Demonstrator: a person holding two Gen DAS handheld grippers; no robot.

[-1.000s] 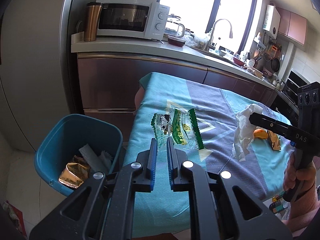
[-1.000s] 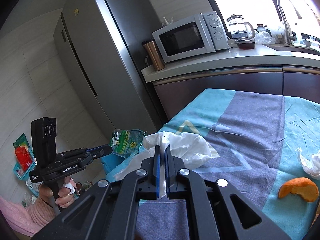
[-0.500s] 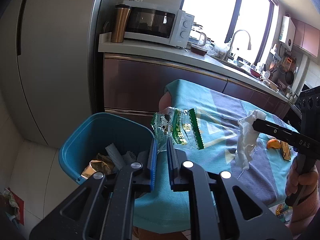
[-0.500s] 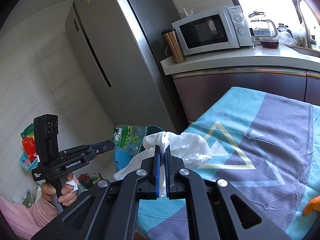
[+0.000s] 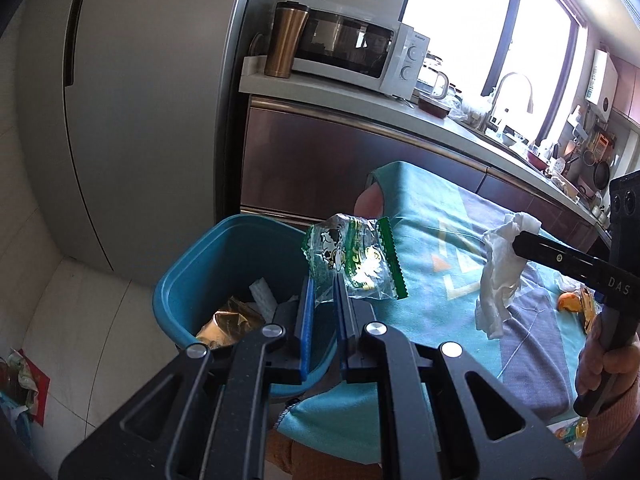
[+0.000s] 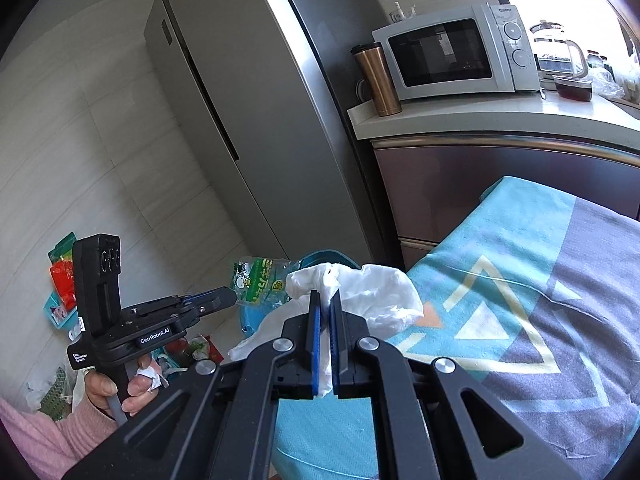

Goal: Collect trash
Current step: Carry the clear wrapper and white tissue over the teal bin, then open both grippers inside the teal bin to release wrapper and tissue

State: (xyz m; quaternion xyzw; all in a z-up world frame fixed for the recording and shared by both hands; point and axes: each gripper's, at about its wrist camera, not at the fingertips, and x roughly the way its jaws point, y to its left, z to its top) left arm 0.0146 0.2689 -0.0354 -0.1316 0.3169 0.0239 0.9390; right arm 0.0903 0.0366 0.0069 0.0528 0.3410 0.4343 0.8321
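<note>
Left hand-held gripper clamped on green snack wrapper above teal bin; right hand-held gripper clamped on white tissue beside worktop edge.

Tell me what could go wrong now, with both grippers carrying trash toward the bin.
1. The left gripper pinches only a corner of the clear candy wrapper, which hangs at the blue bin's rim; released here, it may land on the tablecloth.
2. The crumpled tissue in the right gripper hangs over the tablecloth, not the bin, so dropping it now would likely miss.
</note>
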